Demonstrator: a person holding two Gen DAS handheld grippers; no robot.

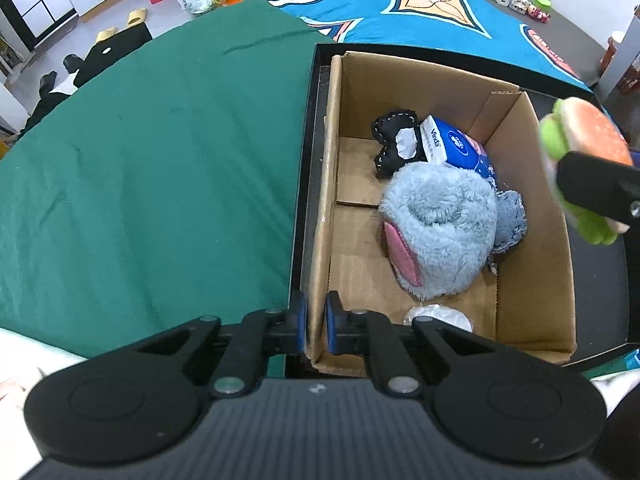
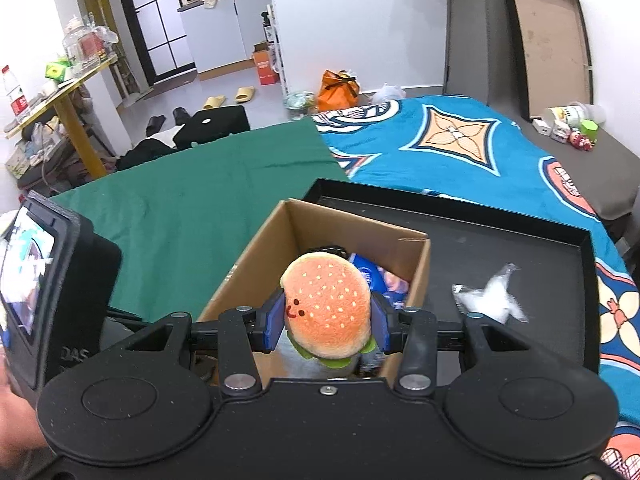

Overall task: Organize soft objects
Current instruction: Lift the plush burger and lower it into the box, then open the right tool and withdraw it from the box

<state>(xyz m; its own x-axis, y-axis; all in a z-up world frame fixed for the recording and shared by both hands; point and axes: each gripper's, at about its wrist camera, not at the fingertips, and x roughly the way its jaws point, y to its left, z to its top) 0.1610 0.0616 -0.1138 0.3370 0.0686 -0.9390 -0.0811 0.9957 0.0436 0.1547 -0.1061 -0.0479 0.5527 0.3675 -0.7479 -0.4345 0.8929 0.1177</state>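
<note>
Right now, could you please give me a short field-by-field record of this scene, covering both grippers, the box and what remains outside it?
left gripper: shut on the near wall of the brown cardboard box
right gripper: shut on the orange plush hamburger, held above the box
box contents: fluffy light-blue plush toy, black stitched soft toy, blue tissue pack, clear plastic bag
box support: shallow black tray
still outside: small white filled pouch, lying on the tray
surroundings: green cloth, blue patterned cover
</note>
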